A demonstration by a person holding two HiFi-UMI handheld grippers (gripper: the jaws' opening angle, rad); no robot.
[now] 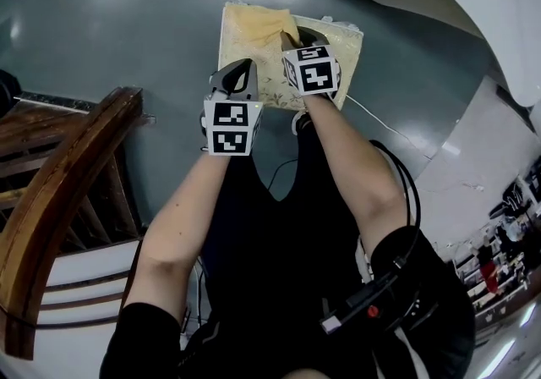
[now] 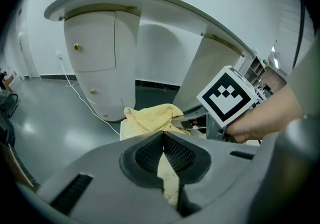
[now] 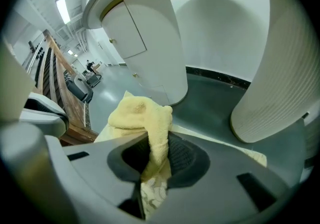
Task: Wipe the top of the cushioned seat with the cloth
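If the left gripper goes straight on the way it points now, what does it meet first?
Most likely the yellow cloth, bunched ahead of the left gripper and held by the right gripper. Depth is unclear: if it points slightly downward, it could touch the cushioned seat first.

The person wears black clothing with short sleeves that end above the elbow and leave the forearms bare. A thin black cable loops beside the right arm. A black box with a red dot and a white end sits at the waist. The left tool and right tool are smooth grey shells with rounded edges. Each carries a white cube printed with black square markers. Seen close, the grey housing has a narrow dark slot on either side of a rounded hollow. The pads are dark, with a fine ribbed mesh.
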